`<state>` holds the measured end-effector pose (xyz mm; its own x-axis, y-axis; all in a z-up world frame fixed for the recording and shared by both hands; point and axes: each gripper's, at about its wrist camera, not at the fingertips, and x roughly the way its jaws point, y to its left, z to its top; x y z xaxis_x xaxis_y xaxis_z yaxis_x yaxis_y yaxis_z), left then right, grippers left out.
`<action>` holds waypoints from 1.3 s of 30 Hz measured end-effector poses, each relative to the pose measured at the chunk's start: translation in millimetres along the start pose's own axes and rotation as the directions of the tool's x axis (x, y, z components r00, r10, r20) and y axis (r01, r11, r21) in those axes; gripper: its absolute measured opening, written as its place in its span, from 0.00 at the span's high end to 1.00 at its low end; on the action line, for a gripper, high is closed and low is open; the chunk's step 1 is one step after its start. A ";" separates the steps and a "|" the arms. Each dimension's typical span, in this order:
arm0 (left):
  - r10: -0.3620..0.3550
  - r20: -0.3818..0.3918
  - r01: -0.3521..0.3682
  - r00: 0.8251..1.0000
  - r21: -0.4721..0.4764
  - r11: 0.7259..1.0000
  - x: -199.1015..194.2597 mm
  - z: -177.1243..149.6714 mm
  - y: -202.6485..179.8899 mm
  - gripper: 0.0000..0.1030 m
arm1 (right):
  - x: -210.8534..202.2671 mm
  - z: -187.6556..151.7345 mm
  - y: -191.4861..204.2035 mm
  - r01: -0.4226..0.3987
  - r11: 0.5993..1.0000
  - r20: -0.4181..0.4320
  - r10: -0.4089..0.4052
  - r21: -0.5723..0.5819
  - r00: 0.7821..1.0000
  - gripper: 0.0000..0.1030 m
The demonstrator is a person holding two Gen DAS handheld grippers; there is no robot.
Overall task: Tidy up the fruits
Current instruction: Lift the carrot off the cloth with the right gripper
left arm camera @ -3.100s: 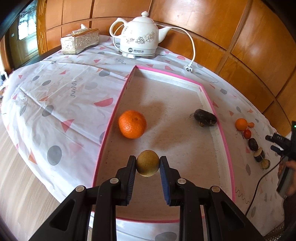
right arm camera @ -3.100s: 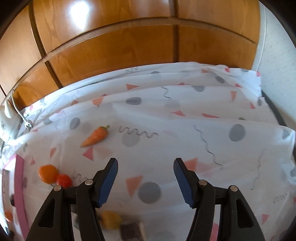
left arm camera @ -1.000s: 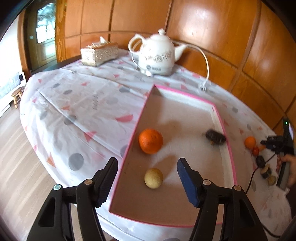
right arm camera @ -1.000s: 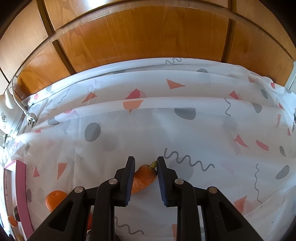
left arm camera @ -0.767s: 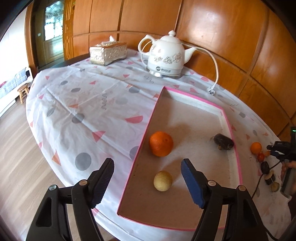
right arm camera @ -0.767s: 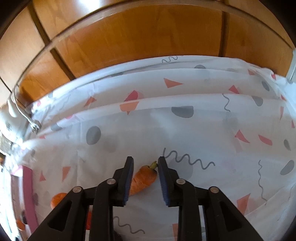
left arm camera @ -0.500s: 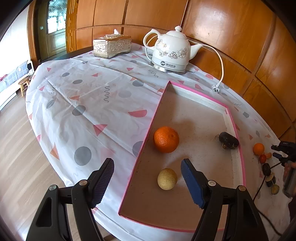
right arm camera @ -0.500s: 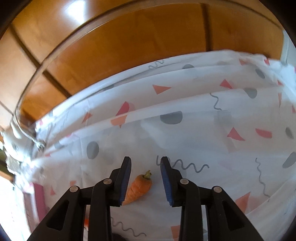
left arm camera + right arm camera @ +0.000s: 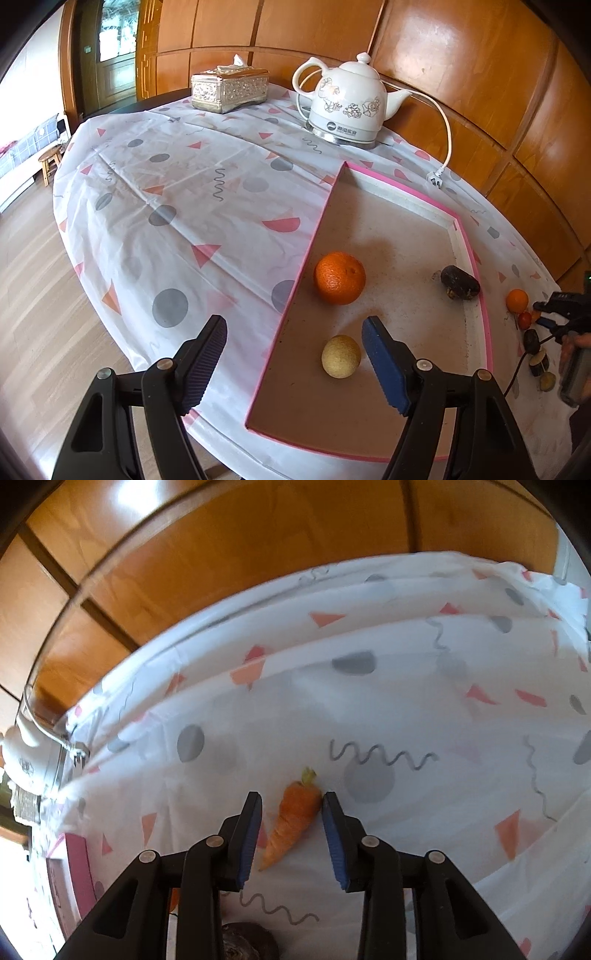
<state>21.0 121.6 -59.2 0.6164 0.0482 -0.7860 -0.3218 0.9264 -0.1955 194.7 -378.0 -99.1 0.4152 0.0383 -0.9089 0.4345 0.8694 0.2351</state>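
Tray: three pieces already lie in your shallow pink-edged tray point(image 9: 466, 236): the large round orange point(image 9: 339, 277), the small yellowish-tan round fruit point(image 9: 340, 356) near the front, and a dark brown lumpy piece point(image 9: 460, 282) against the right wall.

Left gripper: your left gripper point(image 9: 294, 363) hangs over the tray's front left edge with its fingers spread wide, holding nothing; the yellowish fruit sits on the tray floor below, close to the right pad.

Right gripper: your right gripper point(image 9: 291, 834) has its fingers part-way apart around the small orange carrot with a green stub point(image 9: 294, 816). The right pad looks to touch the carrot's thick end; a gap shows at the left pad, so it is not clamped. The carrot lies on the patterned white tablecloth point(image 9: 443, 709), right of the tray.

Still outside: a small orange fruit point(image 9: 517, 301), a little red one point(image 9: 524, 320) and several dark pieces point(image 9: 532, 339) sit on the cloth beside the tray's right wall.

Progress: by my reading, roughly a third to a half is done.
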 end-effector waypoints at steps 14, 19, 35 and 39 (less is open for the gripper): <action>-0.004 0.013 0.004 1.000 -0.033 0.999 -10.7 0.0 8.7 0.23 | -13.9 -9.4 -3.5 0.075 0.994 0.077 -0.069 -0.085 0.995 0.79; -0.014 0.035 0.015 0.999 -0.021 1.000 -19.4 -0.4 6.2 0.18 | -27.1 -10.5 -12.2 0.082 0.993 0.105 -0.073 -0.087 0.992 0.79; -0.064 0.052 0.062 0.997 0.047 0.997 -33.5 -4.3 -11.5 0.18 | -67.5 -21.8 -58.0 0.050 0.999 0.169 -0.047 -0.018 0.985 0.83; -0.069 0.048 0.066 0.996 0.055 0.996 -34.4 -5.3 -13.4 0.18 | -72.0 -25.2 -66.1 0.052 0.999 0.173 -0.049 -0.011 0.984 0.83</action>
<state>0.3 105.6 -32.6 0.6711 0.0023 -0.7414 -0.2402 0.9467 -0.2145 115.9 -425.8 -57.9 0.5252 -0.0898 -0.8462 0.4465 0.8756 0.1842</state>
